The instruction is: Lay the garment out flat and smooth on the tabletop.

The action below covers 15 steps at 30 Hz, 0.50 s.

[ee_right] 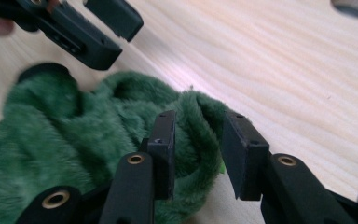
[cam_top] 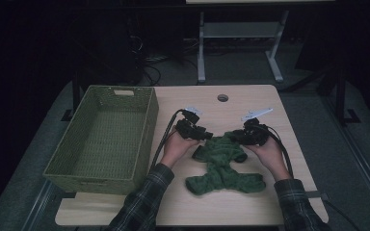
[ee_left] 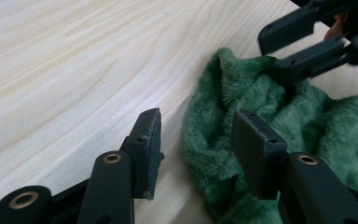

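Left hand-held gripper (ee_left: 196, 135) spread over the green cloth's (cam_top: 224, 166) nine o'clock edge, not pinching; right hand-held gripper (ee_right: 198, 144) spread around a fold at two o'clock on the tabletop (cam_top: 250, 96).

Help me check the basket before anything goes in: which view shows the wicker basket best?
The high view: the green wicker basket sits whole at the table's left, its woven bottom visible. The left gripper view and right gripper view look across bare tabletop and the green fleece cloth instead.

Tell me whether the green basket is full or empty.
Empty: the high view shows the green basket with its bare woven floor; the green cloth lies beside it on the table.
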Available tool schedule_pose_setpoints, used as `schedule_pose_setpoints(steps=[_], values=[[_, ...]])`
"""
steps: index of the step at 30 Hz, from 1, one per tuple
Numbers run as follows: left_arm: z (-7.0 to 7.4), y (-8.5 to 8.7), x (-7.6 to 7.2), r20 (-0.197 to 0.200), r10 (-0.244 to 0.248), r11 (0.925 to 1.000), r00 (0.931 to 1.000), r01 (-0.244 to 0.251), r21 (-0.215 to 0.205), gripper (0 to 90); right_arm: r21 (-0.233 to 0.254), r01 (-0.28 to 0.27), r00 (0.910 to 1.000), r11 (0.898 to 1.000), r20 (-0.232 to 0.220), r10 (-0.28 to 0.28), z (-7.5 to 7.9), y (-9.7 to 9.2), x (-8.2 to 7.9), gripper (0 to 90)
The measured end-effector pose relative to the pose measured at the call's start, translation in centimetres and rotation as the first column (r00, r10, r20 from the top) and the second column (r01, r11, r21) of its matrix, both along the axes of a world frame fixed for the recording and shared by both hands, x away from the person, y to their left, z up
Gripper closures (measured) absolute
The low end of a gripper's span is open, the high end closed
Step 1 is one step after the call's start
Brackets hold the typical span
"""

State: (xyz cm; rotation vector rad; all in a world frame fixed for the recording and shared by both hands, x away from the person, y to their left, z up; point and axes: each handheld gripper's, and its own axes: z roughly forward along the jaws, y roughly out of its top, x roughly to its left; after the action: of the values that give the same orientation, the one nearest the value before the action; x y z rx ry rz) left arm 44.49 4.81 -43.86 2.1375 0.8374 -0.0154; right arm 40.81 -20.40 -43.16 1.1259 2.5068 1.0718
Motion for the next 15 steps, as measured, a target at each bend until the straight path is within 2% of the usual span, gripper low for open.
schedule_pose_setpoints(steps=[6, 11, 15], values=[[-1.3, -0.7, 0.4, -0.040, -0.019, 0.9995, 0.9990, 0.020, 0.026, 52.7, -0.012, -0.012, 0.9997, 1.000, -0.023, 0.012, -1.0, -0.2, 0.0, 81.1], [-1.6, -1.1, 0.4, -0.054, -0.034, 0.9991, 0.9980, 0.035, 0.024, 57.0, -0.015, -0.020, 0.9992, 1.000, -0.033, 0.020, -1.4, -0.3, -0.3, 84.4], [-2.0, -1.5, 0.2, -0.075, -0.058, 0.9978, 0.9955, 0.060, 0.027, 64.0, -0.017, -0.027, 0.9993, 0.999, -0.027, 0.027, -1.3, -0.2, -0.4, 85.3]])
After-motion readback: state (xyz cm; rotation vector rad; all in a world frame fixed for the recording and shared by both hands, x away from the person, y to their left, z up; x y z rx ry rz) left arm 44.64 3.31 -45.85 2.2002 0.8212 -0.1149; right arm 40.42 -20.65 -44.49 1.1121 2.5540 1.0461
